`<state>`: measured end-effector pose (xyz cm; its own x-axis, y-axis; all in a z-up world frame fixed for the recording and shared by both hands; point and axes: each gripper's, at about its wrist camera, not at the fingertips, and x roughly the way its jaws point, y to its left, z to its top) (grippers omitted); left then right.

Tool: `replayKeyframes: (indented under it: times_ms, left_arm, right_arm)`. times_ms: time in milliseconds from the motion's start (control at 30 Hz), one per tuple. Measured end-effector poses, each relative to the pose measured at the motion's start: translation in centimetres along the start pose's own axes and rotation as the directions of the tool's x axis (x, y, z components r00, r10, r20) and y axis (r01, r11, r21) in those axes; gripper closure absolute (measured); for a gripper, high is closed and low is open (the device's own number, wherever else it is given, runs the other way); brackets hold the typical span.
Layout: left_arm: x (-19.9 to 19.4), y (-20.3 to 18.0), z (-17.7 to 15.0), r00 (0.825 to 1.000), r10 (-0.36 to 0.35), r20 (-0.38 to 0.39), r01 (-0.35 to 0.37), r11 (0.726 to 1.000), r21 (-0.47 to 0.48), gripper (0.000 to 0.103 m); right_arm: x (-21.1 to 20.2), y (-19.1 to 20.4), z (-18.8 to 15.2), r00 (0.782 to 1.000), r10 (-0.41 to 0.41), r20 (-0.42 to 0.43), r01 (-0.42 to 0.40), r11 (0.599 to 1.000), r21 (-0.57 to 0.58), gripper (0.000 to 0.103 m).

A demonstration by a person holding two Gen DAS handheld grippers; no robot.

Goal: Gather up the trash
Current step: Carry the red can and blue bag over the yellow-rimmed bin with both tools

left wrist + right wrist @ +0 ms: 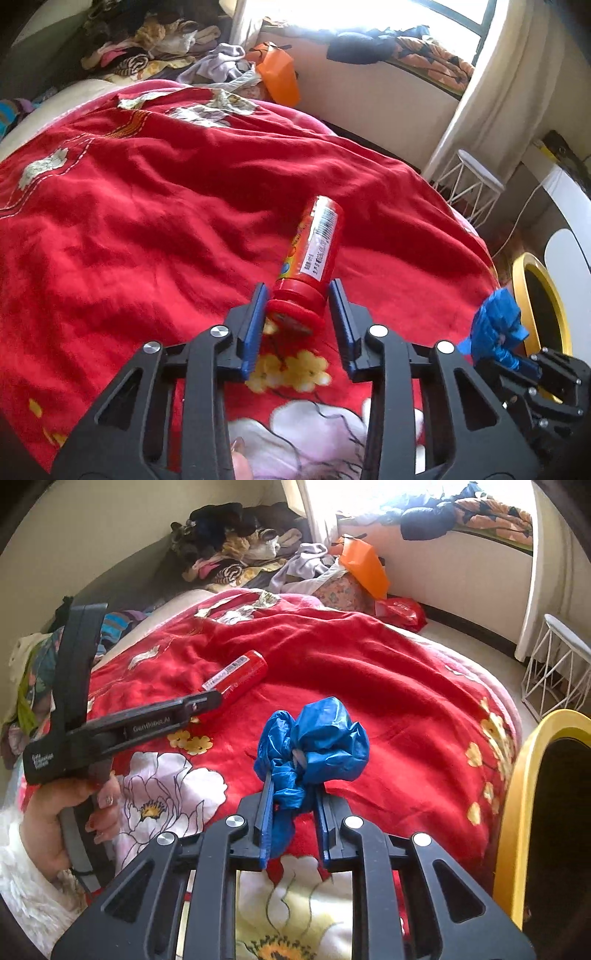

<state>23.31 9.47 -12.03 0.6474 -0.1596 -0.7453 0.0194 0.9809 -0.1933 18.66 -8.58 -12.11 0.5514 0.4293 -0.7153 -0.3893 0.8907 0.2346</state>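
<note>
Red floral bedding covered the bed (155, 206) across both views, with clothes heaped at the upper left and a bright window at the upper right. Nearest the lens in the right wrist view, the right tool (293, 808) was clamped on a crumpled blue plastic bag (314, 738), its blue pads pinching the bunched lower end while the rest ballooned above them, clear of the quilt. At the right edge of that frame stood a yellow-rimmed bin (517, 805), close beside the bed. In the left wrist view, the left tool (297, 314) straddled the capped end of a red tube-shaped container (314, 251) lying on the quilt just right of centre; the left pad looked to touch the cap, but a gap showed on the right side, so the grip did not appear finished. A hand (55, 819) held that tool's handle at the lower left of the right view. Judging by this, the pick-up step was under way: one piece secured, the other being taken. Next, the left tool would need to close fully on the cap, then both pieces carried over to the bin's dark opening.
</note>
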Motion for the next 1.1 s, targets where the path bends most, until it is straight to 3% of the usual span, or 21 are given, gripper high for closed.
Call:
replayKeyframes:
  times_ms: [167,467,1100]
  left_arm:
    - [-1.0,-1.6,-0.4,1.000,0.005,0.010,-0.005,1.000,0.023,0.078]
    - [-4.5,-4.8,-0.1,0.995,-0.063,0.076,0.058,0.996,0.063,0.078]
    - [-9.2,-13.0,0.4,0.968,-0.202,0.151,0.170,0.965,0.201,0.078]
  right_arm:
    - [-1.5,-0.5,0.1,1.000,0.001,0.030,-0.001,1.000,0.014,0.085]
    - [-5.0,-2.8,0.4,0.995,-0.016,0.098,0.010,0.998,0.062,0.086]
    - [-12.8,-10.6,-0.1,0.964,-0.137,0.228,0.088,0.972,0.216,0.087]
